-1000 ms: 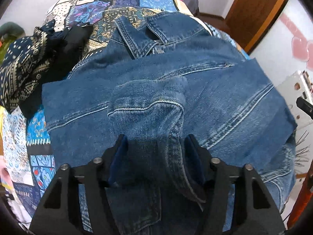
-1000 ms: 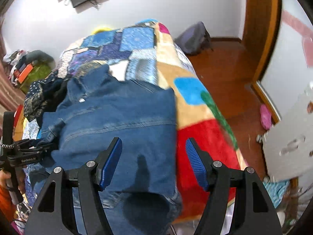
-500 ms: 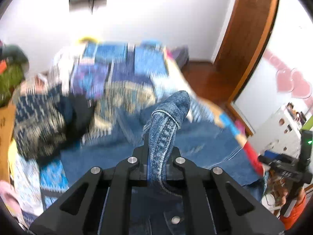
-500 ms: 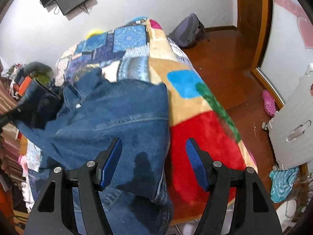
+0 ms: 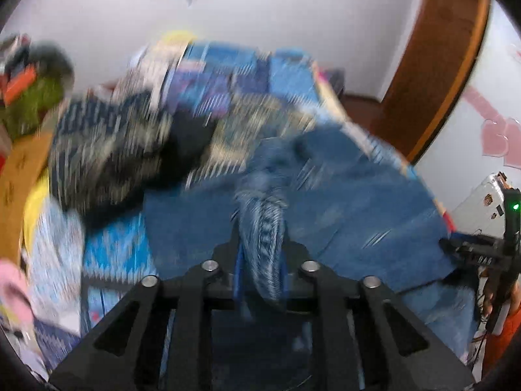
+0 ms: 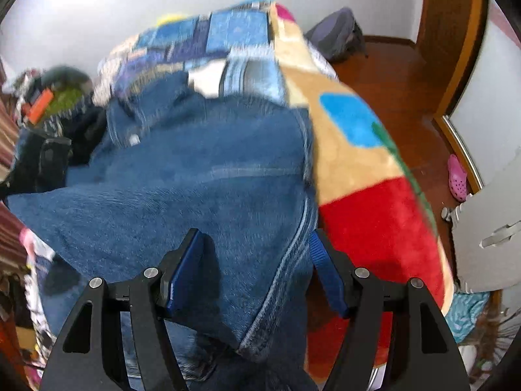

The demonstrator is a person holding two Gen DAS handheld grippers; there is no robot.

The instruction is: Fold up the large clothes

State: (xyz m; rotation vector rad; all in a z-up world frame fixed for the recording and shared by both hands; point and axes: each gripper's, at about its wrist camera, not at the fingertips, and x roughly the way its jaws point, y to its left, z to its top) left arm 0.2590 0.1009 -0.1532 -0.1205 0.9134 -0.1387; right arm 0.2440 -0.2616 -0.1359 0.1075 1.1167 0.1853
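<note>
A blue denim jacket (image 5: 358,202) lies spread on the bed with its collar toward the far wall. In the blurred left wrist view my left gripper (image 5: 260,270) has the jacket's sleeve cuff (image 5: 263,224) standing up between its blue pads, which still touch it while the jaws are opening. My right gripper (image 6: 257,270) stands open low over the jacket's (image 6: 202,195) near right edge, with denim under and between its fingers but not pinched. The right gripper (image 5: 482,254) also shows at the far right of the left wrist view.
The bed carries a patchwork blanket (image 6: 358,163) with red, tan and blue blocks. Dark patterned clothes (image 5: 114,150) are piled left of the jacket. A wooden floor, a pink shoe (image 6: 457,176) and a grey bag (image 6: 338,32) lie to the right, beside a white cabinet (image 6: 488,228).
The left gripper closed on the sleeve cuff, lifted it off the jacket and carried it, and its jaws have now parted slightly. The right gripper sank closer to the jacket's right edge, still open.
</note>
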